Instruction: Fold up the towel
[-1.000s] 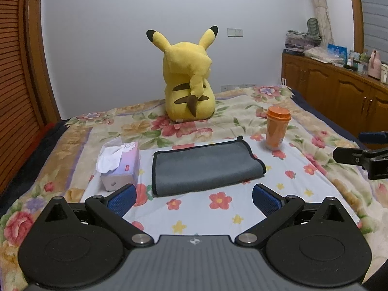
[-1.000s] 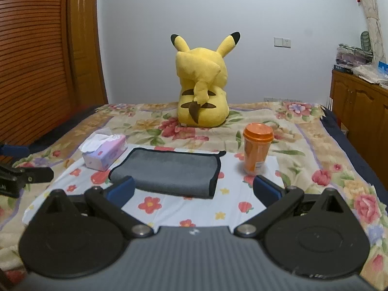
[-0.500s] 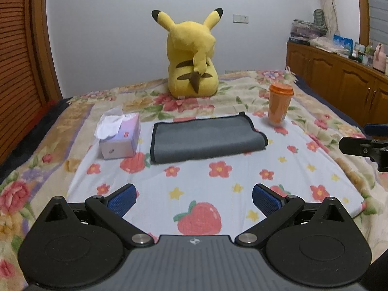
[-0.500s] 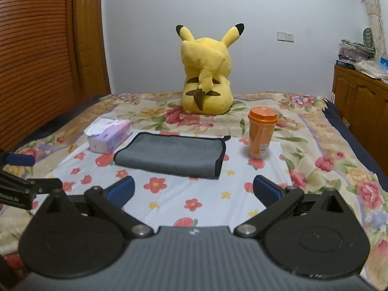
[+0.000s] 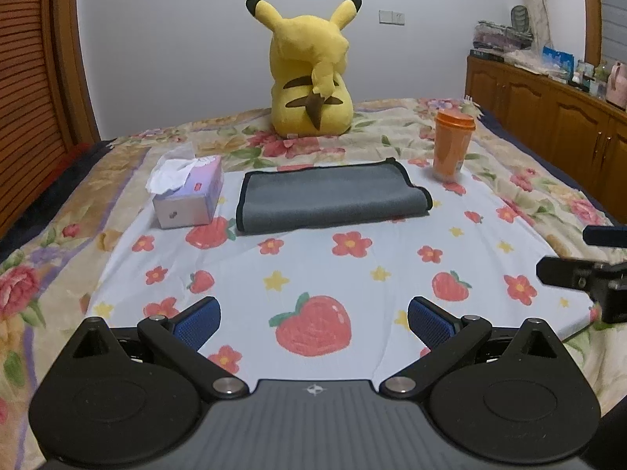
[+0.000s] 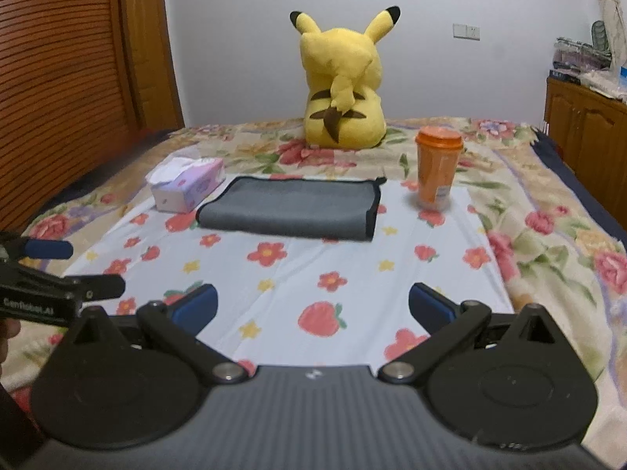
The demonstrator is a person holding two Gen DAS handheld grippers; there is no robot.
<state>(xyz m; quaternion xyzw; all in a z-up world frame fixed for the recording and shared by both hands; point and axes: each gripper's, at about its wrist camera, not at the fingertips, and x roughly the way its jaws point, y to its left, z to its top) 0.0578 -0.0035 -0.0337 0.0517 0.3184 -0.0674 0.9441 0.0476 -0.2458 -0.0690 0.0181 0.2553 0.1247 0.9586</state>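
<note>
Both hand-held grippers have drawn back from the bed over the last second, so the gray towel point(image 5: 331, 200) now sits farther off in each view and more of the strawberry-print sheet point(image 5: 313, 274) shows in front of it; nothing on the bed itself has shifted. From left to right: a tissue box point(image 5: 188, 196) stands just beside the towel's left edge; the towel lies flat in the middle of the sheet, doubled over with its black-bound edges stacked and its rolled fold at the right; an orange cup point(image 5: 452, 145) stands near its right far corner, apart from it; a yellow plush toy point(image 5: 313, 74) sits behind, facing the wall. The left hand-held gripper point(image 5: 311, 323) hovers low over the sheet's near part with its blue pads spread wide and nothing between them; the right hand-held gripper point(image 6: 311, 305) (seen at the edge of the left view too) is likewise wide apart and empty, well short of the cloth. Judged from how it lies, the towel already carries at least one fold; whether another is intended cannot be told, and neither tool touches it.
</note>
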